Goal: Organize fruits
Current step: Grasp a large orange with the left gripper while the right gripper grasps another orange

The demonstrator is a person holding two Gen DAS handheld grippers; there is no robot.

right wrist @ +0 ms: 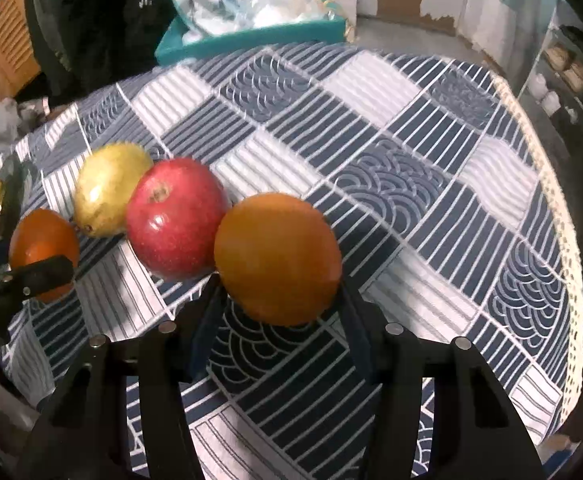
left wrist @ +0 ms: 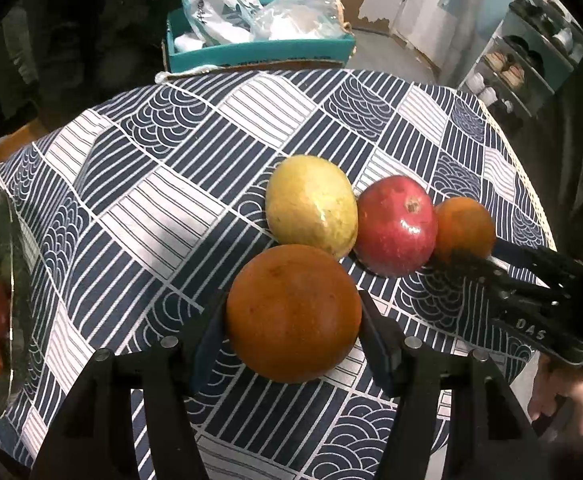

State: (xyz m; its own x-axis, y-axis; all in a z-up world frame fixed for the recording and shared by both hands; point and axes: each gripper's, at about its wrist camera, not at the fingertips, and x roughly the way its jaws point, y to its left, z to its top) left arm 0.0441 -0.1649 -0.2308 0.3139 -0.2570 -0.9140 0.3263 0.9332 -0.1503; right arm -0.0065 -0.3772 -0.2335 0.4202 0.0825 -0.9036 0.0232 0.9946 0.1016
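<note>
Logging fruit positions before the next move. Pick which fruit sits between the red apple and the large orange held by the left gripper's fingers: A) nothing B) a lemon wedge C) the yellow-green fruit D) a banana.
C: in the left wrist view the yellow-green fruit lies just behind the large orange and beside the red apple, touching the apple.

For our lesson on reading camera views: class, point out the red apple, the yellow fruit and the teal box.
red apple (right wrist: 175,220), right wrist view, middle of its shiny skin.
yellow fruit (left wrist: 311,206), left wrist view, centre of its side.
teal box (left wrist: 259,54), left wrist view, front wall.
</note>
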